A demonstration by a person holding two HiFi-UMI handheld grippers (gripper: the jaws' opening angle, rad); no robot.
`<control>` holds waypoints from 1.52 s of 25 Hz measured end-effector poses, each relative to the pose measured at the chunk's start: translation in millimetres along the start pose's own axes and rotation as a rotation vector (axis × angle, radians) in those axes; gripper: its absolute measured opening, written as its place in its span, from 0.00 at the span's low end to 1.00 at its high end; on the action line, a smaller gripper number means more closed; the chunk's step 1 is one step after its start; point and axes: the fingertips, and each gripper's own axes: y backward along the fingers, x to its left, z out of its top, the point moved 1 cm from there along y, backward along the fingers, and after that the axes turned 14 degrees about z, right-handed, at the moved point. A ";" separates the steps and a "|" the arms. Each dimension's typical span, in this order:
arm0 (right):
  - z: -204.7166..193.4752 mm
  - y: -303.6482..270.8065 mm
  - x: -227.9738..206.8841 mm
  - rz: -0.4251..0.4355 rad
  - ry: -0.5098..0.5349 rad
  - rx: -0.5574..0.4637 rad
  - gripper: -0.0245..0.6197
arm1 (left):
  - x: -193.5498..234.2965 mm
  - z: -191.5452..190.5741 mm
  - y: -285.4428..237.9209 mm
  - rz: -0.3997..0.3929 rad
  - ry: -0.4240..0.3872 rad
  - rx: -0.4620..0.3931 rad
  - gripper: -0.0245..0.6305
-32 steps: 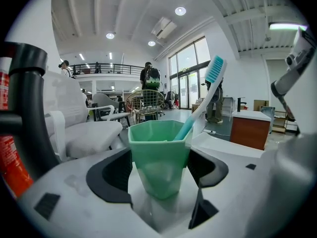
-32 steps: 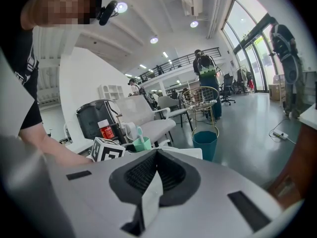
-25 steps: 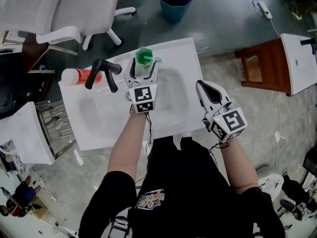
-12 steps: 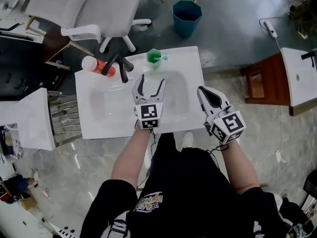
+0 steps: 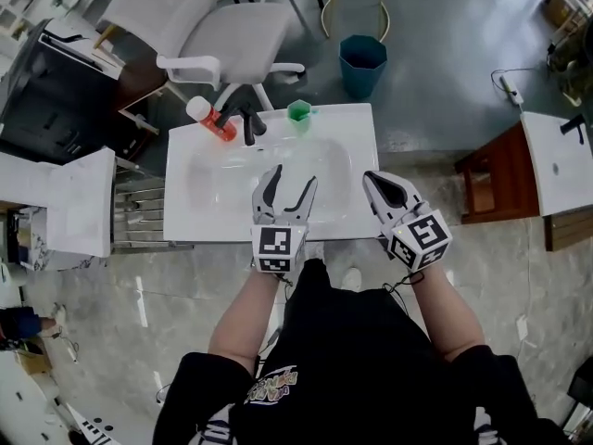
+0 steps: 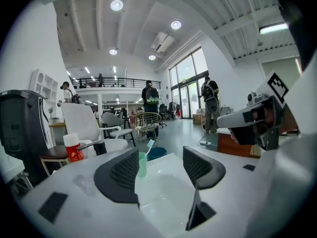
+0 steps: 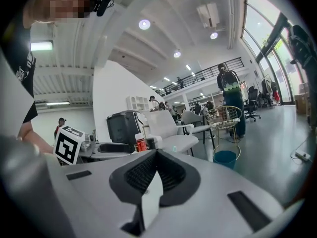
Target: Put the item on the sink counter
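So the left gripper (image 5: 290,177) fingers are hanging wide, just closing a touch, empty; the right gripper (image 5: 372,178) fingers are pinching together. A sloppy swing's probably toppling the cup (image 5: 298,112) at 12 o'clock.

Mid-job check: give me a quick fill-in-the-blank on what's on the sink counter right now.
In the head view, the green cup stands right of the black ____.
The red bottle has a ____ cap.
The right gripper, jaws shut, holds ____.
Missing: faucet; white; nothing.
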 end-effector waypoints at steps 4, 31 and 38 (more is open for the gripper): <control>3.4 12.8 19.0 0.047 0.025 -0.009 0.12 | -6.2 16.0 44.8 0.046 -0.002 -0.027 0.19; -24.2 33.4 119.9 0.087 0.029 -0.004 0.12 | -11.8 7.6 186.5 0.022 0.110 0.007 0.07; -30.2 22.2 154.9 0.052 0.034 0.012 0.12 | 8.3 -2.9 203.5 -0.032 0.109 0.005 0.07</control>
